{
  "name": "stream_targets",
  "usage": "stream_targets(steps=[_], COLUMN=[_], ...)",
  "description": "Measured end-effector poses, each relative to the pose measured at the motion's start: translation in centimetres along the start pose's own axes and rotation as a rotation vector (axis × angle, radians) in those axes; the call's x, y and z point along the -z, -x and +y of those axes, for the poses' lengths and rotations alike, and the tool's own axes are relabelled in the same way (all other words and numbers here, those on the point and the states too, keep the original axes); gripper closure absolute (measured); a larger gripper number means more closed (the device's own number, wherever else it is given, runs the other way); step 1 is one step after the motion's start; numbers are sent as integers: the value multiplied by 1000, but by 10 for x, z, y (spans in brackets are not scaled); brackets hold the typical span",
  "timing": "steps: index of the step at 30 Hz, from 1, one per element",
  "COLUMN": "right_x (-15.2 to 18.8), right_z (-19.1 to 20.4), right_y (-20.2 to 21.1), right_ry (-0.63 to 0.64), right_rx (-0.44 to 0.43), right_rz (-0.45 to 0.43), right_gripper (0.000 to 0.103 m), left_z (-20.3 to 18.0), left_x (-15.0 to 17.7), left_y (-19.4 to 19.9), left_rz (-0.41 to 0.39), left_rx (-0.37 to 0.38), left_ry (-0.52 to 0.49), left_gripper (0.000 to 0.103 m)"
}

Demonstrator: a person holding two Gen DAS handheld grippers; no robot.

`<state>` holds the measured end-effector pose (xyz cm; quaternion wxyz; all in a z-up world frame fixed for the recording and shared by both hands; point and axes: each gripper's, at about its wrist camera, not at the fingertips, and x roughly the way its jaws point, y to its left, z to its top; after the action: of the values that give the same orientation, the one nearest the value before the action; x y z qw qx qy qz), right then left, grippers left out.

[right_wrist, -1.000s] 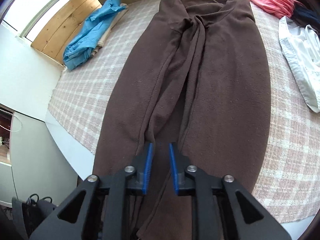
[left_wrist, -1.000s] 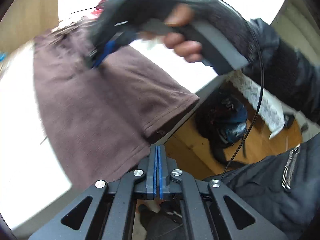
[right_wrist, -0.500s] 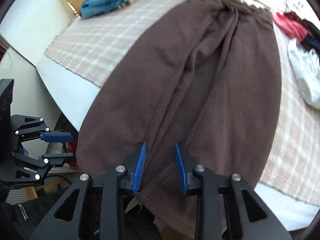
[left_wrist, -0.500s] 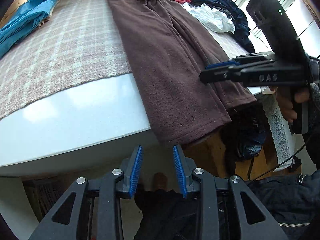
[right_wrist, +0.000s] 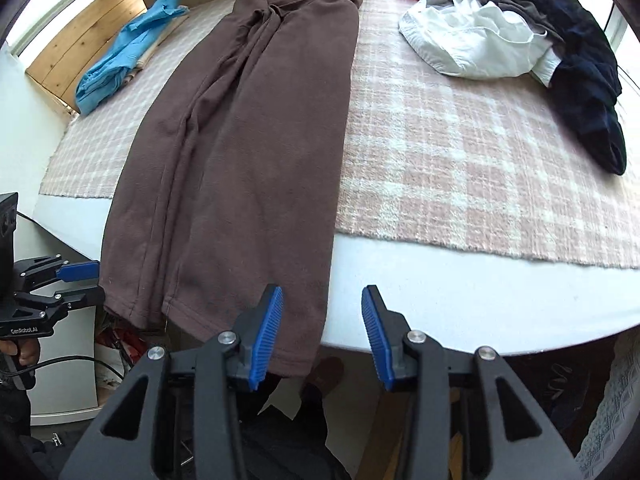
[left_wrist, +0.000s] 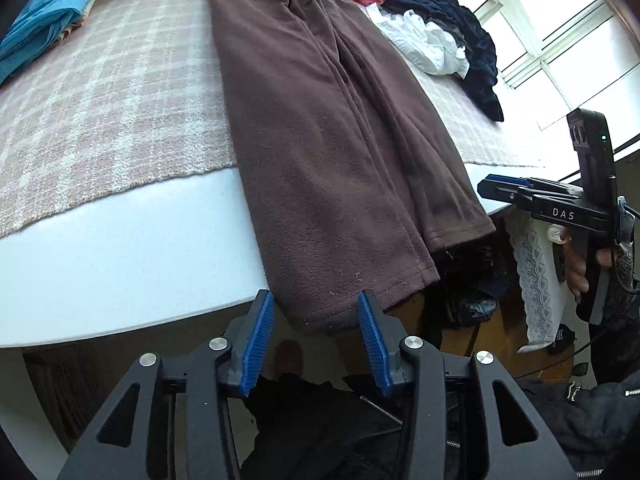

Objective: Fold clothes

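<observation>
Now my left gripper has just been opening, nothing held, the near hem of the brown trousers between its pads; they run lengthwise away across the table. My right gripper, also just widened and empty, brackets their right edge; only its view shows both hems overhanging.

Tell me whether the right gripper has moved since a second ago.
Yes. The right gripper, then over the middle of the brown trousers, now sits at their right edge by the table rim. Its fingers have just been opening, empty.
</observation>
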<state>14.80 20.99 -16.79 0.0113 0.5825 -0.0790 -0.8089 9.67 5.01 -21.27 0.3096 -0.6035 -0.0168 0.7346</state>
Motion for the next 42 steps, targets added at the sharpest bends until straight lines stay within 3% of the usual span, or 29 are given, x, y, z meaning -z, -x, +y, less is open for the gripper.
stream_targets(steps=[18,20,21,23,24,26,32,36,42], right_x=[5,3,0,-2,-3,-2,-4,-13,-50], right_z=[1,6,10,14,13,8,-18,-23,-28], right_y=[-22,-25,-28,-30,-31,-30,-19,4,56], right_ry=[-54,-20,0,22,26,16,-126,-196,-209], right_rx=[-48,-67,-76,-76,-85,-117,-322,-456,-548], right_rz=[86,74,69,65,64,61,49,-3,-107], right_gripper=[62,71,79,81,83,87,94,94,94], left_z=[-17,-17,-17,-16,-14,-14,-16,-25,-28], left_x=[-7,-6,-4,-1,-1,1,1,-15,-65], left_y=[-16,-16,-15,-14,-14,-13,7,32,72], left_rz=[88,84,81,73,69,57,-12,-88,-188], left_rx=[-60,-67,-71,-69,-59,-48,56,126,170], left_ry=[41,41,33,26,32,26,54,62,9], left_gripper=[51,52,55,81,82,89,93,94,97])
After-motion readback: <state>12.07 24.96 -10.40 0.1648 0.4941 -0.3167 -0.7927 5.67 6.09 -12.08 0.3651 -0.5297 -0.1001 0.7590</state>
